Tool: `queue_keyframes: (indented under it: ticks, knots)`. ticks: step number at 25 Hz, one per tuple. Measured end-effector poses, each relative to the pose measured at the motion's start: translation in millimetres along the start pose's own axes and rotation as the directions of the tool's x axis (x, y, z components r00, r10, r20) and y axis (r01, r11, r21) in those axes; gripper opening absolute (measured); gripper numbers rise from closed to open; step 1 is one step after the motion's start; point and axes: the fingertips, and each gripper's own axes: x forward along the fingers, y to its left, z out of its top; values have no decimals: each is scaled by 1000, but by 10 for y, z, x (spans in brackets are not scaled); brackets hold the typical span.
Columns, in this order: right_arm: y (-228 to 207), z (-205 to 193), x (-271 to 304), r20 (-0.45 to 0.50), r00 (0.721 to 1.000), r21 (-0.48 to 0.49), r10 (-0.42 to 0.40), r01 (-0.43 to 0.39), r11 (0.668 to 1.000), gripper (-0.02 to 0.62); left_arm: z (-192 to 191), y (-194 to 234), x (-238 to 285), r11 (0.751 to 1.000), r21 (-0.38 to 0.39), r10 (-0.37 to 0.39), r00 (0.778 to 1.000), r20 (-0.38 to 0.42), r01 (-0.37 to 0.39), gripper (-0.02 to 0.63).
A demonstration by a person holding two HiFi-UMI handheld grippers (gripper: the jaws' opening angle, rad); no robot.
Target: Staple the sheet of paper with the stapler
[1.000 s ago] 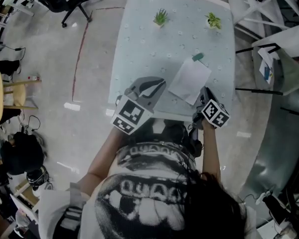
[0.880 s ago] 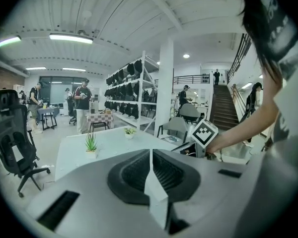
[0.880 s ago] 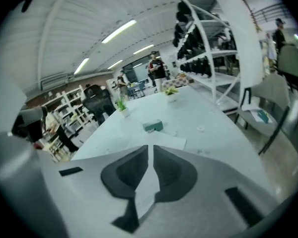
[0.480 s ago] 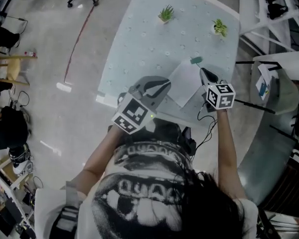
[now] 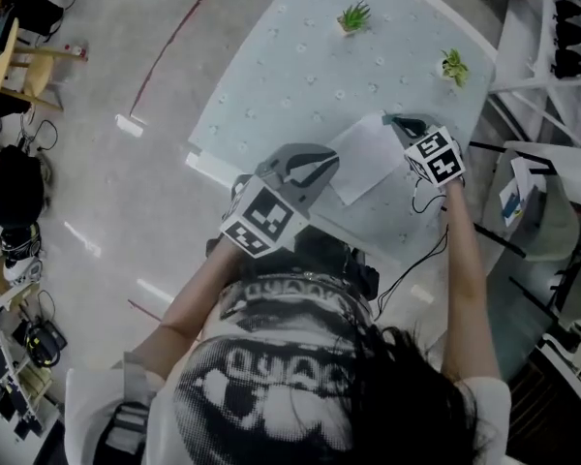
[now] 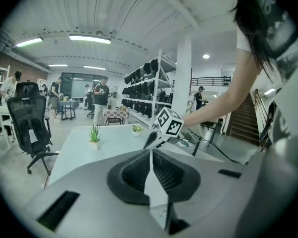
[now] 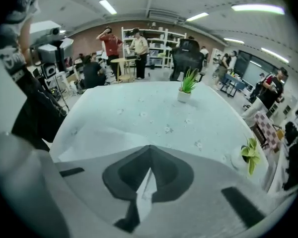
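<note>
A white rectangular sheet of paper is seen lying flat and turned cornerwise between the two pairs of jaws, its near edge just beside those of the left gripper and its far corner at those of the right gripper.

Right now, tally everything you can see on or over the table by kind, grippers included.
Potted plants: 2
Sheet of paper: 1
Grippers: 2, the left gripper and the right gripper
Total: 5
</note>
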Motion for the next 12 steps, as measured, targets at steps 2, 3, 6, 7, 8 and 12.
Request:
queue_keyframes:
  ticks: [2,3,6,7,8,12]
  knots:
    - [-27,4,54,-32,999,-59,38,-40,997,5,-26,0,-1,1000,-5,23,1000,-9,-23,15]
    - [-30,0,73,-46,997,-83,58,-62,995,4,-35,-8,4,999,-8,31,999,-11,-31,15]
    - [-1,-25,115,-97,990,-162,103,-117,980,3,-48,-37,24,999,-20,51,999,-7,-51,15]
    - [15,-36,130,-119,987,-188,110,-131,973,3,-47,-40,26,998,-21,58,998,-4,-58,15]
    - [34,-45,144,-141,983,-210,115,-143,967,5,-44,-42,26,998,-22,64,998,-2,-64,15]
    - [82,-69,174,-201,970,-256,137,-187,948,5,-41,-54,17,996,-30,88,996,9,-87,15]
